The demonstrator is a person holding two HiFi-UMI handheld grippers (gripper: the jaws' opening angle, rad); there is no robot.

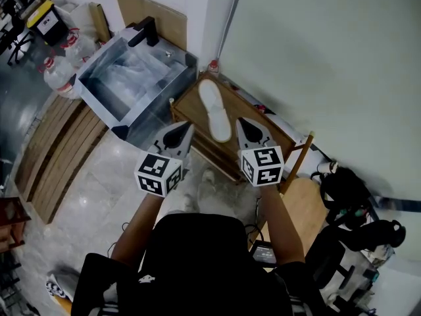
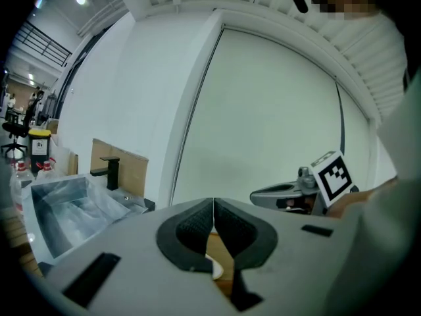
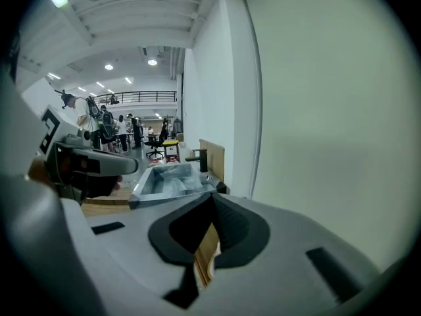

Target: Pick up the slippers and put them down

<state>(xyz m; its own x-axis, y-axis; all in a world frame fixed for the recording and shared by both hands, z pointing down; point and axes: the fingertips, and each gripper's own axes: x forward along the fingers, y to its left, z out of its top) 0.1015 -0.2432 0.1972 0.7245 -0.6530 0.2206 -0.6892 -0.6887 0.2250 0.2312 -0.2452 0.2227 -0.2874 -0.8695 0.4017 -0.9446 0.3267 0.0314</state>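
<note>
One white slipper (image 1: pixel 214 109) lies sole-up on a small wooden table (image 1: pixel 187 108) by the wall. My left gripper (image 1: pixel 187 129) hovers just short of the table's near left edge, with its jaws closed tip to tip and nothing between them. My right gripper (image 1: pixel 241 122) hangs level with it, just right of the slipper's near end, also shut and empty. In the left gripper view the closed left gripper (image 2: pixel 214 213) leaves a slit showing a sliver of the slipper (image 2: pixel 214 267) on wood. The shut right gripper (image 3: pixel 212 207) points over the table's edge (image 3: pixel 206 250).
A steel sink basin (image 1: pixel 99 84) lined with plastic and fitted with a black tap (image 1: pixel 146 30) stands left of the table. Water bottles (image 1: pixel 56 72) and wooden planks (image 1: pixel 54 143) lie farther left. Black bags (image 1: pixel 352 199) sit at the right, and a pale wall (image 1: pixel 329 58) rises behind.
</note>
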